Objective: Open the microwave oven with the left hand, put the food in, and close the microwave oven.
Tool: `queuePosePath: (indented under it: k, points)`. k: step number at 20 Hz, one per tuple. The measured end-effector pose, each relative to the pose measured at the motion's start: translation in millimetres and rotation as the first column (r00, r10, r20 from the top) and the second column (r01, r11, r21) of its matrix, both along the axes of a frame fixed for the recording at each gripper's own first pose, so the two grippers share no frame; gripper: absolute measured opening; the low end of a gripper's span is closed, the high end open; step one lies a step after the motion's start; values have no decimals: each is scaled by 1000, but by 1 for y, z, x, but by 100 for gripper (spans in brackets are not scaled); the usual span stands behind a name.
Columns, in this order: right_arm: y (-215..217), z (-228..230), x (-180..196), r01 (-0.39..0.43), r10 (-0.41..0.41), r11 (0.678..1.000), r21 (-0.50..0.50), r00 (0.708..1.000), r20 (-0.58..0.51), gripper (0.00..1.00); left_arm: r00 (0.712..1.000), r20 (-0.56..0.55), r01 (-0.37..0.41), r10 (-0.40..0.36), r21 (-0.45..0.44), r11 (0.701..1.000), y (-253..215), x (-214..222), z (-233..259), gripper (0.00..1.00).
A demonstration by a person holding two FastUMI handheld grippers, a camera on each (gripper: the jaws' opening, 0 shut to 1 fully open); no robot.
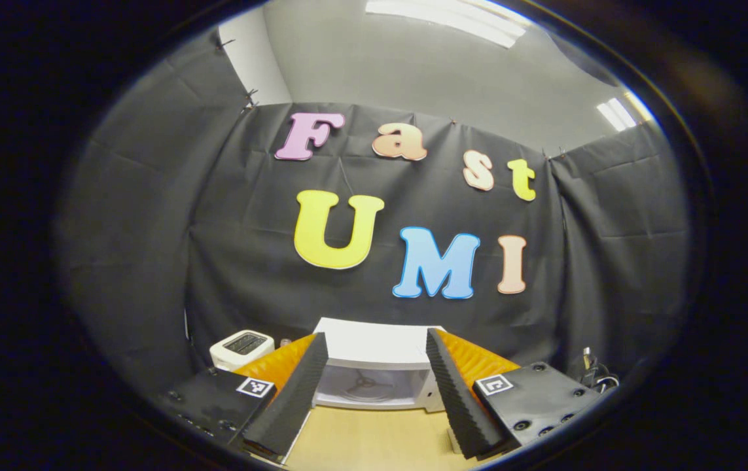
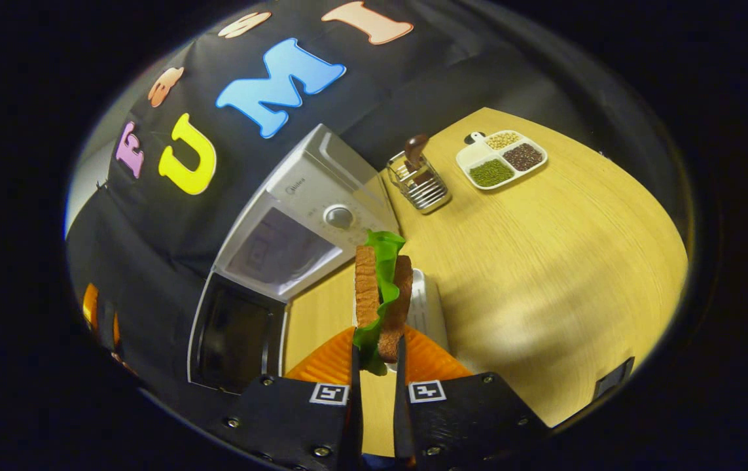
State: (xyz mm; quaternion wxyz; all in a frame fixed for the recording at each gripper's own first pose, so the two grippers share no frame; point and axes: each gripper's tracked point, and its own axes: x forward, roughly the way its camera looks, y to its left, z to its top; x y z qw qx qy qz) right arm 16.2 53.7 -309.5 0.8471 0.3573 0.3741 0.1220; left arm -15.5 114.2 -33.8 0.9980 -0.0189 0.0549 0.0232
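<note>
Right gripper (image 2: 377,366) jaws clamped on sandwich (image 2: 381,294); left gripper (image 1: 377,386) jaws wide, empty, facing open microwave (image 1: 374,366) on wood worktop (image 2: 544,261).

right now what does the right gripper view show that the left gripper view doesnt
Right gripper view: the right gripper shut on a sandwich, a utensil rack, a divided tray of beans, and the microwave's swung-open door.

Left gripper view: the open left gripper and a white toaster.

Both: the white microwave oven with its cavity open, and the wooden table.
</note>
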Motion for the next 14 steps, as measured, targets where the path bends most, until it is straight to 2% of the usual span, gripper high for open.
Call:
queuePosePath:
  k: [3,7,10,14]
  points:
    - [26,31,12,26,-34,982,187,999,41,19,1000,18,5,-5,21,1000,-4,-1,9,96]
    - [56,49,29,75,-85,927,367,996,11,19,999,26,19,-20,33,999,-10,-6,14,96]
    - [79,51,47,125,-126,891,436,992,-28,19,1000,23,9,-10,23,1000,-8,-11,14,95]
    - [109,40,75,183,-174,879,441,983,-60,19,1000,10,-22,22,24,999,5,-24,12,96]
